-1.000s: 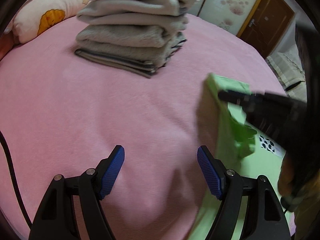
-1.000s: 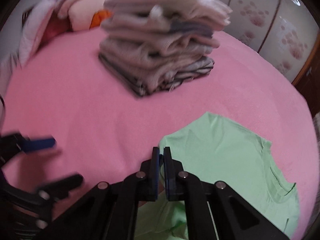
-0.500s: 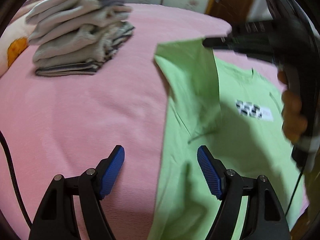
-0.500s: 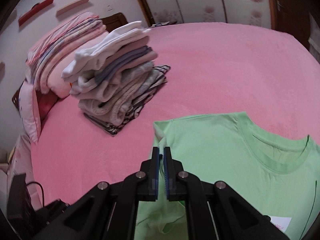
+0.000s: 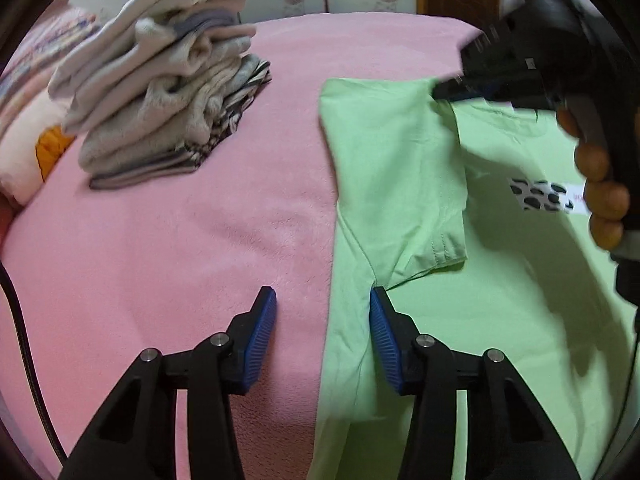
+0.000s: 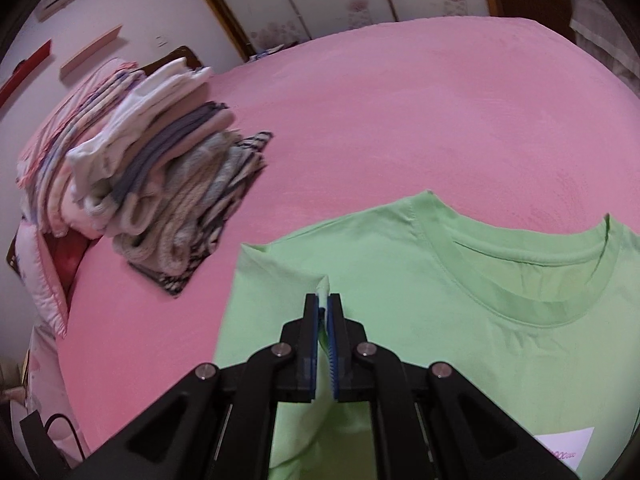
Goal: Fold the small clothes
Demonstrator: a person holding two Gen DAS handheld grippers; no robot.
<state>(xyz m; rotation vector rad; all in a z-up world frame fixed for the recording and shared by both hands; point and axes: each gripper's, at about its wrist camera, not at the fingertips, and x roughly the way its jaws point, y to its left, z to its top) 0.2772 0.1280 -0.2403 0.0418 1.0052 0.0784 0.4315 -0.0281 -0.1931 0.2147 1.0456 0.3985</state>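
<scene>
Just ahead of the left gripper [image 5: 322, 318], the green T-shirt [image 5: 500, 300] lies flat on the pink bedspread [image 5: 180, 220], its side edge running between the blue pads. The jaws have just been closing but stand apart, not yet pressing cloth. The sleeve [image 5: 408, 184] is folded inward; the side should probably follow along the same line. Beyond and to the left, the stack of folded clothes [image 5: 168, 100] sits well apart.

Between the right gripper's [image 6: 323, 312] closed pads a pinch of the T-shirt's shoulder is clamped, collar [image 6: 520, 276] to its right. Setting it down smoothly would likely avoid wrinkles. Open bedspread lies ahead.
</scene>
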